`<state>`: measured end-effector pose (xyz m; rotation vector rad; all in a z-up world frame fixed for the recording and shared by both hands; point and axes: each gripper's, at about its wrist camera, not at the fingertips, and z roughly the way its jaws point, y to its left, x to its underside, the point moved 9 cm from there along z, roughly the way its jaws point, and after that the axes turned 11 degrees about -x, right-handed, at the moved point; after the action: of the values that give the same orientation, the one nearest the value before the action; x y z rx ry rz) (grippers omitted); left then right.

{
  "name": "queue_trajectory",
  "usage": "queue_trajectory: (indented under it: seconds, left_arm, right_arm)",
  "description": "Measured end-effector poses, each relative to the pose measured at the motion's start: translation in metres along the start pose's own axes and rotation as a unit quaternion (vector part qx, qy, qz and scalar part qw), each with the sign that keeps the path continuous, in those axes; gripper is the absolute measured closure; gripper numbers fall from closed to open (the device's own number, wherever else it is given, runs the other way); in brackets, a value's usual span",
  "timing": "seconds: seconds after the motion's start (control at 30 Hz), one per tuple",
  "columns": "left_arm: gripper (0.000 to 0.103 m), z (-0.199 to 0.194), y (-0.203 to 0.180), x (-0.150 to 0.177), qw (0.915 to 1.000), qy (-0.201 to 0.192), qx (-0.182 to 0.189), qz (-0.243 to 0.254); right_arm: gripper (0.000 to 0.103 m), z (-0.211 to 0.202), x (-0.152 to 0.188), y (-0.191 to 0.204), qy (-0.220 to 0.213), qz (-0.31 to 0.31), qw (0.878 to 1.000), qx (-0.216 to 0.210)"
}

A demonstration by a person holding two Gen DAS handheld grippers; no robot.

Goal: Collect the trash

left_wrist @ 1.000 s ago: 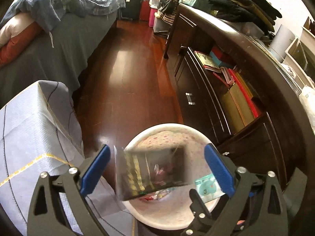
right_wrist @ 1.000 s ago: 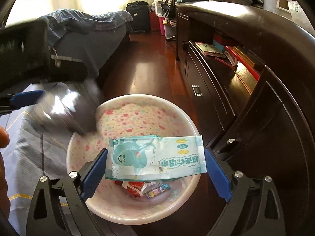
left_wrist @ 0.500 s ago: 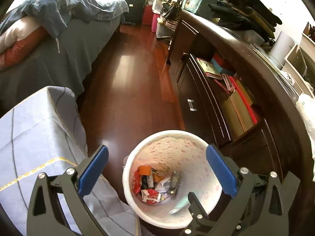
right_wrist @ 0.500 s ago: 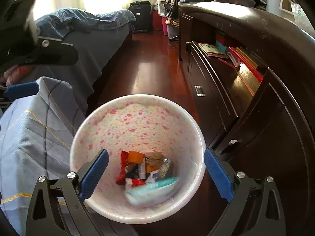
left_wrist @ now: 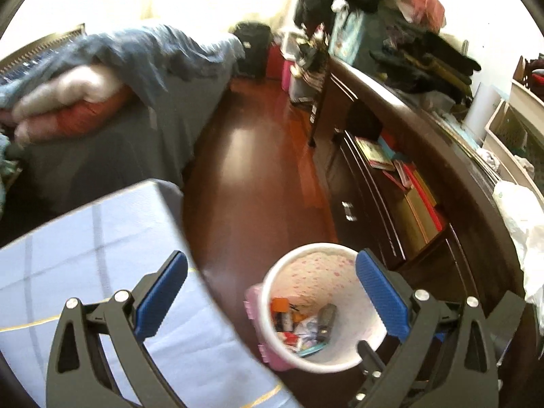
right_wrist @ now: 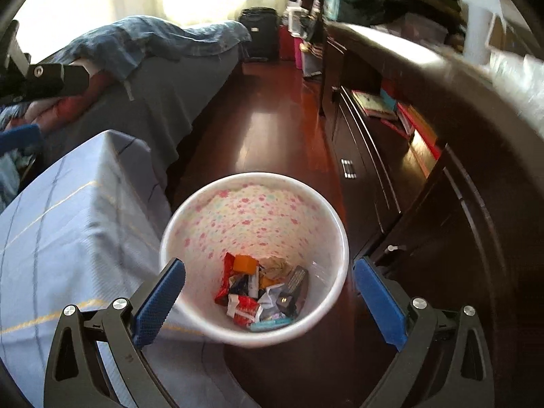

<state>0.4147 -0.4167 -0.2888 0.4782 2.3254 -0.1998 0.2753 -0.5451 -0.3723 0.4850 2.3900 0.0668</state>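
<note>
A white waste bin [right_wrist: 258, 210] with a pink flower pattern inside stands on the dark wood floor, between a cloth-covered table and a dark cabinet. Several wrappers and packets [right_wrist: 261, 292] lie at its bottom, a teal wipes pack [right_wrist: 272, 323] among them. My right gripper [right_wrist: 268, 301] hangs open above the bin, nothing between its blue pads. In the left wrist view the same bin [left_wrist: 306, 261] sits lower right, with trash [left_wrist: 302, 326] inside. My left gripper [left_wrist: 270, 301] is open and empty, above the table edge and bin. Part of the left gripper [right_wrist: 44, 78] shows at the far left of the right wrist view.
A table under a blue checked cloth [right_wrist: 68, 224] stands left of the bin. A dark cabinet [right_wrist: 442, 204] with books on its shelf runs along the right. A bed with grey covers [left_wrist: 129, 129] lies beyond. A suitcase [right_wrist: 258, 30] stands at the far end of the floor.
The dark packet left the left gripper and the wipes pack left the right gripper; both now lie in the bin. Both grippers have risen away from the bin.
</note>
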Motion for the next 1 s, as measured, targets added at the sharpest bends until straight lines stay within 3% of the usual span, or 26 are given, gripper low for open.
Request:
queue_trajectory:
  seconds: [0.27,0.43,0.53,0.63,0.73,0.83,1.0]
  left_arm:
    - [0.004,-0.105,0.087,0.021,0.995,-0.047,-0.073,-0.05]
    - [0.004,-0.183,0.159,0.049,0.9806,-0.082,-0.154,-0.089]
    - [0.004,-0.242,0.201,0.072,0.9676,-0.105,-0.194,-0.122]
    - [0.004,-0.31,0.233,0.094,0.9502,-0.139,-0.236,-0.149]
    - [0.003,-0.383,0.256,0.114,0.9262,-0.178,-0.288,-0.166]
    - [0.003,-0.437,0.267,0.126,0.9099,-0.205,-0.314,-0.177]
    - [0.003,-0.493,0.272,0.142,0.895,-0.236,-0.328,-0.19]
  right_arm:
    - [0.004,-0.061,0.013,0.076,-0.014,-0.055,0.998,-0.038]
    - [0.004,-0.114,0.009,0.128,-0.053,-0.088,0.993,-0.063]
    - [0.004,-0.161,0.004,0.17,-0.098,-0.12,0.984,-0.091]
    - [0.004,-0.213,0.006,0.218,-0.147,-0.162,0.967,-0.129]
    - [0.004,-0.262,0.01,0.257,-0.184,-0.193,0.95,-0.165]
    - [0.004,-0.296,0.013,0.284,-0.202,-0.208,0.937,-0.197]
    - [0.004,-0.34,0.017,0.306,-0.22,-0.214,0.922,-0.234]
